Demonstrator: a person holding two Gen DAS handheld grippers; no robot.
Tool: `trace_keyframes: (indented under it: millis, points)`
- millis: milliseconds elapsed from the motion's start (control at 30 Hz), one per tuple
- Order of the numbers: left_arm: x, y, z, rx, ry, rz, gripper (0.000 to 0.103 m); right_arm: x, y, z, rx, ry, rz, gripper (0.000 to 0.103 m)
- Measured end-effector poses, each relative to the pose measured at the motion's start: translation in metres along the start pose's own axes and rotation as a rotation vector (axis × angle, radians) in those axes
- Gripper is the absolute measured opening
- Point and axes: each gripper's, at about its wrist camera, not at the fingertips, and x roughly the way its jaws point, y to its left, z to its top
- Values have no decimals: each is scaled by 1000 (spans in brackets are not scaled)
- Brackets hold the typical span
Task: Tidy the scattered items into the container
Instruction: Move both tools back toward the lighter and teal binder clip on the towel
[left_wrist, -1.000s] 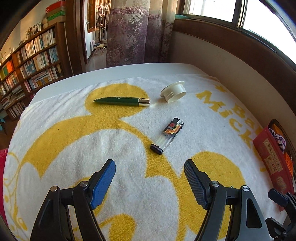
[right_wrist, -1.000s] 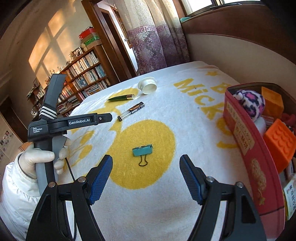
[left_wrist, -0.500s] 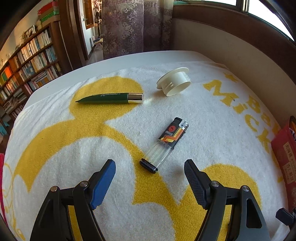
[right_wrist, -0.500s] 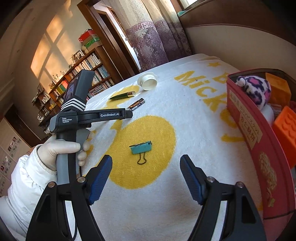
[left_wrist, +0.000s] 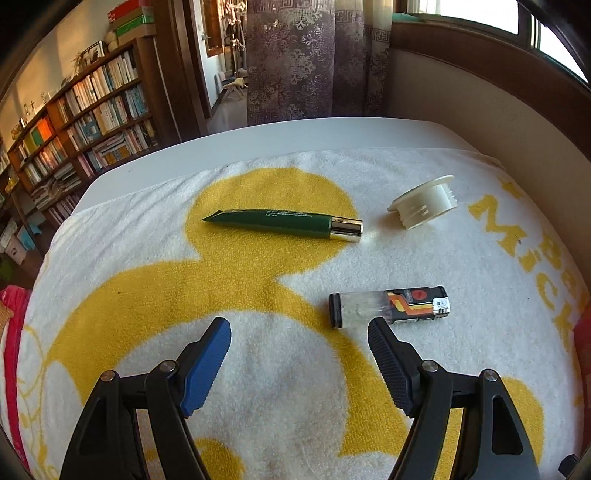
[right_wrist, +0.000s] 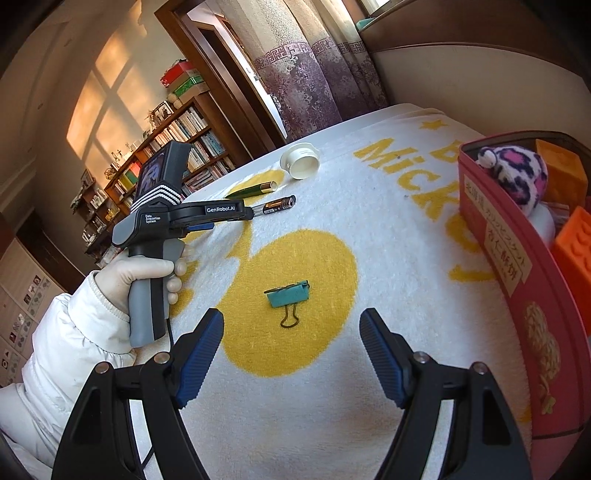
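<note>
A clear lighter (left_wrist: 391, 306) with an orange and black label lies on the yellow and white towel, just beyond the right fingertip of my left gripper (left_wrist: 299, 332), which stands open and empty. Farther off lie a green tube (left_wrist: 284, 223) with a gold cap and a white plastic lid (left_wrist: 424, 203). In the right wrist view, a teal binder clip (right_wrist: 289, 295) lies just ahead of my open, empty right gripper (right_wrist: 291, 326). The red container (right_wrist: 513, 280) sits at the right, holding a spotted plush toy (right_wrist: 513, 177) and orange blocks (right_wrist: 572, 251). The lighter (right_wrist: 279, 205) shows there too.
A gloved hand (right_wrist: 147, 269) in a white sleeve holds the left gripper's handle at the left of the right wrist view. A padded wall (left_wrist: 480, 118) borders the towel's far right side. Bookshelves (left_wrist: 85, 125) and a curtain (left_wrist: 295, 62) stand beyond the table's far edge.
My left gripper has moved forward and lower toward the lighter, which now lies crosswise close to its right fingertip. The right gripper has barely shifted; the binder clip stays ahead of it.
</note>
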Motion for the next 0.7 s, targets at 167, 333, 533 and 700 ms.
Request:
trace_keyframes:
  millis: [167,333,533,700]
  points:
    - [0,-25,1,-8,-11,-81,78,-1,0,-1,-2,-2,8,79]
    - [13,-48,7,25,-14,-65,78,-1,-2,-1,9,2,21,79]
    - [27,-60,11,96,-31,-7,78,0,0,-1,2,5,26,79]
    - [29,-55,14,89,-28,-28,78,1,0,-1,2,8,26,79]
